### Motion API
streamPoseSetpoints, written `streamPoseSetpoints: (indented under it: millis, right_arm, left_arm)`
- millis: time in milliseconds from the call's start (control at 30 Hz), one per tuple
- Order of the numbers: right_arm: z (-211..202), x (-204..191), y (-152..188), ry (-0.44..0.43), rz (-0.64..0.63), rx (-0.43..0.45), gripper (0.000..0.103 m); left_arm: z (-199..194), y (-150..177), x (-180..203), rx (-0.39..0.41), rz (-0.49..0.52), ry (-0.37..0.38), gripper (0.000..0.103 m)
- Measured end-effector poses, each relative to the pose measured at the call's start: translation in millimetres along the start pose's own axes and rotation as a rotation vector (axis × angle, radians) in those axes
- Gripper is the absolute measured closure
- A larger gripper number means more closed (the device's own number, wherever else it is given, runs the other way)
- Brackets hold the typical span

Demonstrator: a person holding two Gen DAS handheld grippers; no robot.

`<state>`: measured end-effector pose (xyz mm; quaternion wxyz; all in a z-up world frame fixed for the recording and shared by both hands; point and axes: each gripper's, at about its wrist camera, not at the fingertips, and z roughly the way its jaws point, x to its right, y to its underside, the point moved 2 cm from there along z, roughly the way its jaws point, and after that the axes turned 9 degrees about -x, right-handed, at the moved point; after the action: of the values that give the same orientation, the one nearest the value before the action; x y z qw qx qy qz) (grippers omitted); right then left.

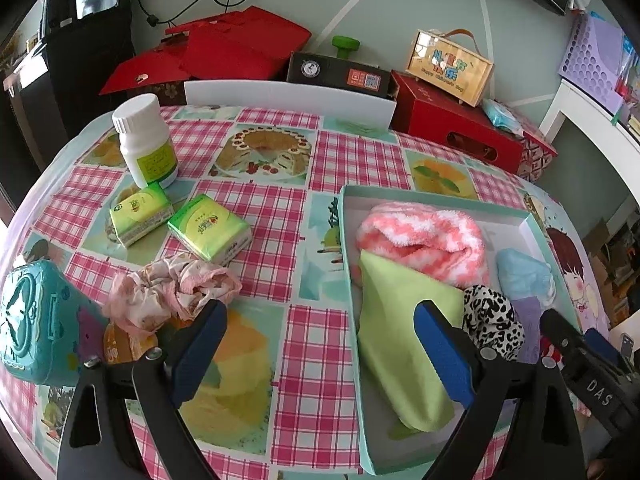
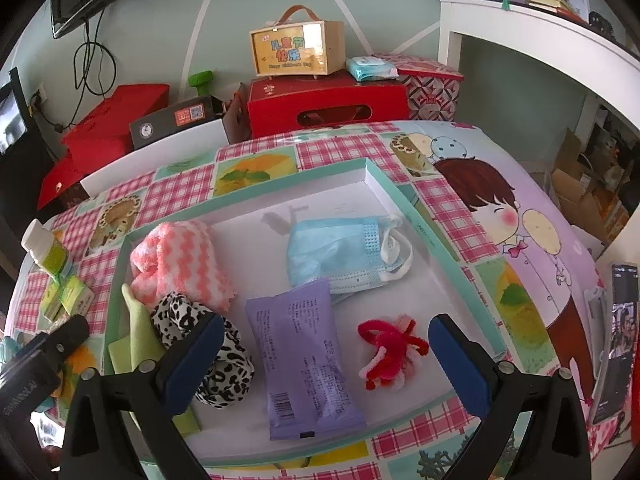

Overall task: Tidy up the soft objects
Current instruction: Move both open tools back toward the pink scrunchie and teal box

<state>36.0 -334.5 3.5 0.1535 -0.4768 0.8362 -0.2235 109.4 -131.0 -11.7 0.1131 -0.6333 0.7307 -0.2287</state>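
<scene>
A shallow teal-rimmed tray (image 2: 404,190) holds a pink-and-white fuzzy cloth (image 2: 180,264), a green cloth (image 2: 136,328), a leopard-print scrunchie (image 2: 216,360), a blue face mask (image 2: 340,256), a purple wipes pack (image 2: 304,356) and a red pipe-cleaner bundle (image 2: 390,356). My right gripper (image 2: 328,360) hangs open above the purple pack, touching nothing. My left gripper (image 1: 320,348) is open over bare tablecloth, with its right finger above the green cloth (image 1: 400,320) at the tray's left side (image 1: 347,240). A pink floral scrunchie (image 1: 172,292) lies on the table by its left finger.
Two green tissue packs (image 1: 210,228) and a white bottle (image 1: 146,140) stand at the back left. A teal box (image 1: 36,328) sits near the left edge. Red boxes (image 1: 452,124) and a wooden case (image 1: 450,66) line the far side. A phone (image 2: 622,320) stands at the right.
</scene>
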Motion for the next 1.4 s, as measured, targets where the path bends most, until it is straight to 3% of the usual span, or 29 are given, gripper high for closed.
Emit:
streamPoseSetpoints:
  millis: [267,567,900,1400]
  right_arm:
    - [-7,-1,1,0.01,0.017,0.01,0.0]
    - [-21,-10,3,-0.006,0.037,0.033,0.0]
    - [-32,-56,11,-0.044,-0.106,0.072,0.0]
    - [-27,-116,37,-0.08,-0.292,0.044,0.0]
  left_arm:
    - [-5,-1,-1,-0.015,0.03,0.002,0.009]
    - [-15,-6,-22,-0.016,-0.026,-0.038,0.009]
    - [-18,-9,-51,-0.043,-0.107,-0.049,0.009]
    - [-41,-16,-88,0.001,-0.177,-0.053,0.009]
